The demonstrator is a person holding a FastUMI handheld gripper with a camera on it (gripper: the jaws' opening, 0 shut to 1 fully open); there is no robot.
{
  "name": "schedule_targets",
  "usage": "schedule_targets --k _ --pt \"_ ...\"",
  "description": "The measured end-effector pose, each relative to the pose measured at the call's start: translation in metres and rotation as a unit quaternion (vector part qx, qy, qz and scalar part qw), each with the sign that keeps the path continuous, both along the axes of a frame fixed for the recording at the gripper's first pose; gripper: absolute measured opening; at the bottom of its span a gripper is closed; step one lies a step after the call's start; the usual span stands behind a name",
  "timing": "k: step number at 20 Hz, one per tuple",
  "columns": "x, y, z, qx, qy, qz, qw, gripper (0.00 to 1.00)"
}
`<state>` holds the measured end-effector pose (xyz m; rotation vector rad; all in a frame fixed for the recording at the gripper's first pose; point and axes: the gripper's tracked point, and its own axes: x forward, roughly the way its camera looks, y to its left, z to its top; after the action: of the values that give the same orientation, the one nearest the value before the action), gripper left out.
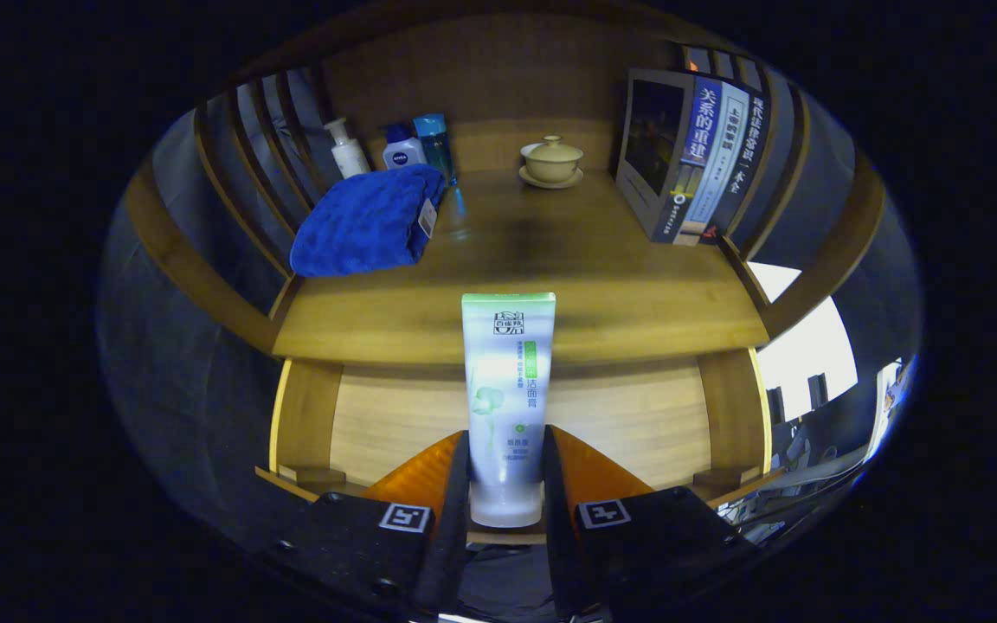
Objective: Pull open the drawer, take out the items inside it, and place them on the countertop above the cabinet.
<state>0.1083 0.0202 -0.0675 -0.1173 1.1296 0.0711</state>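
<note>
A white and pale green tube of facial cleanser stands upright between my two fingers, its flat crimped end up. My gripper is shut on the tube, both fingers pressing its lower part near the cap. The open wooden drawer lies below and just ahead of the fingers, its light wood bottom bare around the tube. Beyond it, higher, is the wooden countertop, whose front edge crosses behind the tube's upper half.
On the countertop a folded blue towel lies at the left, with a white pump bottle, a small lotion bottle and a blue bottle behind it. A lidded tea bowl sits at the back. Several books lean at the right.
</note>
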Motion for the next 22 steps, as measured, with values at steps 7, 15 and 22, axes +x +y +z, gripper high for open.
schedule_targets --k 7,15,22 --pt "0.072 0.016 0.004 -0.007 -0.031 0.001 0.999 0.48" --pt "0.120 0.014 -0.028 0.009 -0.032 -0.032 0.999 0.48" --pt "0.132 0.009 -0.035 -0.001 -0.049 -0.039 0.998 0.61"
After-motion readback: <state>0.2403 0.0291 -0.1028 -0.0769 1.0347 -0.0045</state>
